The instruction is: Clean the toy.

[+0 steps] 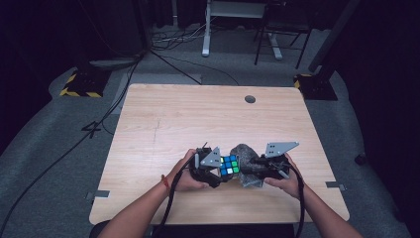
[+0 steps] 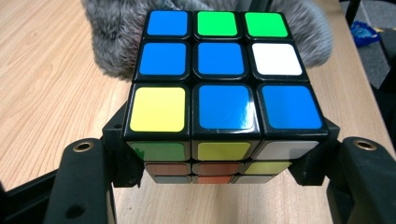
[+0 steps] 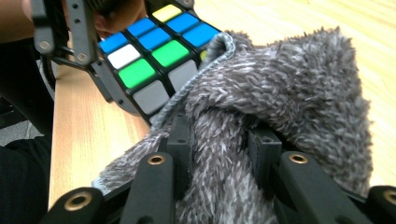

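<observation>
Holding: left gripper [image 1: 219, 169] has its fingers [image 2: 88, 177] pressed against both sides of a puzzle cube [image 2: 222, 88], part-way closed to the cube's width.
Pinching: right gripper [image 1: 253, 163] has its fingers [image 3: 180, 140] drawn in tight on a bunched fold of grey fluffy cloth [image 3: 289, 93].
Cube place: lifted just above the worktop [image 1: 188, 119], near the front edge, between the two hands, mostly blue face up.
Cloth place: pressed against the cube's far side, its hem lying over one cube edge.
Hands: one round each gripper, forearms coming in from the near side.
</observation>
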A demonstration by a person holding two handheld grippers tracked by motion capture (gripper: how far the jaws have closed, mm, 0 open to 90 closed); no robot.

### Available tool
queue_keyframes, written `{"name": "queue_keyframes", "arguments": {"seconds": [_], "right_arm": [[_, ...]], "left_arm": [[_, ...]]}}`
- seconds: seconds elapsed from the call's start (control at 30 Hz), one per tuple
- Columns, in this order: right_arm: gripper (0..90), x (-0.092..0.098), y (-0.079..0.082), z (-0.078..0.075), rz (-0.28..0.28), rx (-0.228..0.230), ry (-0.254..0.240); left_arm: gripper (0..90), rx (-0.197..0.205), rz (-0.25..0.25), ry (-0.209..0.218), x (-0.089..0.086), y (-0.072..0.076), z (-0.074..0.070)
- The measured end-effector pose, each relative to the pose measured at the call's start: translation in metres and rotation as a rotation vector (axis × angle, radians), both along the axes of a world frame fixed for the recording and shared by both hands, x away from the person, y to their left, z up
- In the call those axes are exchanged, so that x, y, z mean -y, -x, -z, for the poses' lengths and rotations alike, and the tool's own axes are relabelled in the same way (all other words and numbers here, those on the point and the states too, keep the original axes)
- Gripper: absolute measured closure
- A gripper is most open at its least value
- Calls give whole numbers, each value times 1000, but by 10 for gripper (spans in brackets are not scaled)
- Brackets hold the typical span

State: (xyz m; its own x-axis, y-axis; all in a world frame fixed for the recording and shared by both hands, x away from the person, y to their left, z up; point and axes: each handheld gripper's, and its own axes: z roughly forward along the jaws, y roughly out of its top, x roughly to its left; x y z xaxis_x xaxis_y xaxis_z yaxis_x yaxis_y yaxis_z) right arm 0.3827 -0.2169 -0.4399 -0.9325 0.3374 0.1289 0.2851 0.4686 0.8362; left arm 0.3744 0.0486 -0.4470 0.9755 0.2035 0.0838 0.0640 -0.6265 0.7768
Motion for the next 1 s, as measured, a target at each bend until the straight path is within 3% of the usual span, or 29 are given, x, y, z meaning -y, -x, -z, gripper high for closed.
{"name": "queue_keyframes", "arguments": {"seconds": [0.3,0.4,0.47,0.53,0.83,0.97,1.0], "right_arm": [[688,0,3,-4,-17,5,-50],[688,-1,4,-5,-33,9,-84],[688,-3,5,-7,-43,12,-93],[689,-6,7,-10,-48,33,-77],[690,-14,10,-17,-70,39,-112],[690,-19,14,-19,-69,62,-98],[691,-19,14,-20,-48,76,-83]], "left_arm": [[338,-4,3,-1,-1,-2,2],[329,3,-2,-17,2,-2,3],[331,23,3,-51,6,0,6],[333,21,1,-51,6,0,6],[332,28,-3,-81,12,-1,10],[334,28,-6,-82,13,-1,11],[335,28,-9,-74,11,-2,11]]}}
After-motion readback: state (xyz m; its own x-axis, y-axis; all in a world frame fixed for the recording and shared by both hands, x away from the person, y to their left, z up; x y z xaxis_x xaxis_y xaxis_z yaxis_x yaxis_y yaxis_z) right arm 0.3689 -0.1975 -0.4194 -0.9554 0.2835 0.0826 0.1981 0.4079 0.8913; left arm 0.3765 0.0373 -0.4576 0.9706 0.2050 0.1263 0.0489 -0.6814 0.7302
